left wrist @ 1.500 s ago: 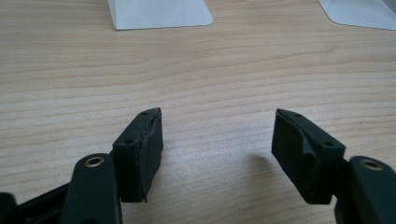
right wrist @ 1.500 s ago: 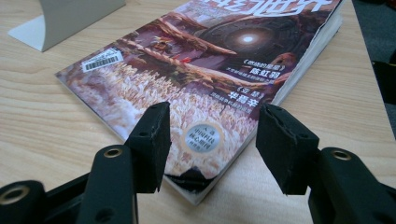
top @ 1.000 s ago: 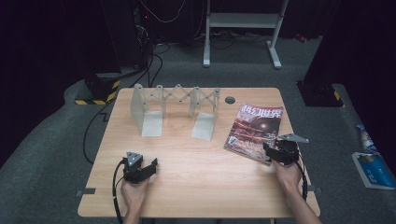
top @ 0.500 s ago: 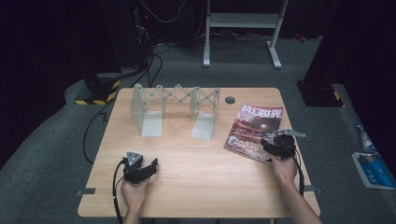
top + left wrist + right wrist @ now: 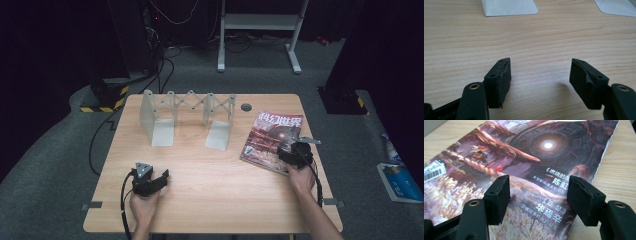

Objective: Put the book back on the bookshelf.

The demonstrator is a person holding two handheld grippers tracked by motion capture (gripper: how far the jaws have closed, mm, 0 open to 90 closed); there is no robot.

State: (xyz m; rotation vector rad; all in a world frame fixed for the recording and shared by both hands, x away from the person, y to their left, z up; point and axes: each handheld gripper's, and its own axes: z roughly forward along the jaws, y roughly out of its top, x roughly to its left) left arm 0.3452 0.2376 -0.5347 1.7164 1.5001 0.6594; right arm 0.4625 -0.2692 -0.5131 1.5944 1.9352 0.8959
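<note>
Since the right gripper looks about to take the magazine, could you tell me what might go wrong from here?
1. The magazine lies flat on the table, and the open right gripper sits over its near corner; the jaws may slide across the cover or pinch only a few pages.
2. A thin magazine held by one corner would probably droop or fan open.
3. The accordion book rack stands far across the table, while the left gripper rests open over bare wood, giving no support.

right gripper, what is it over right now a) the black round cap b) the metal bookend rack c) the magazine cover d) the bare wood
c: in the right gripper view the open jaws of the right gripper frame the magazine cover, and the high view puts it at the magazine's near edge.
</note>
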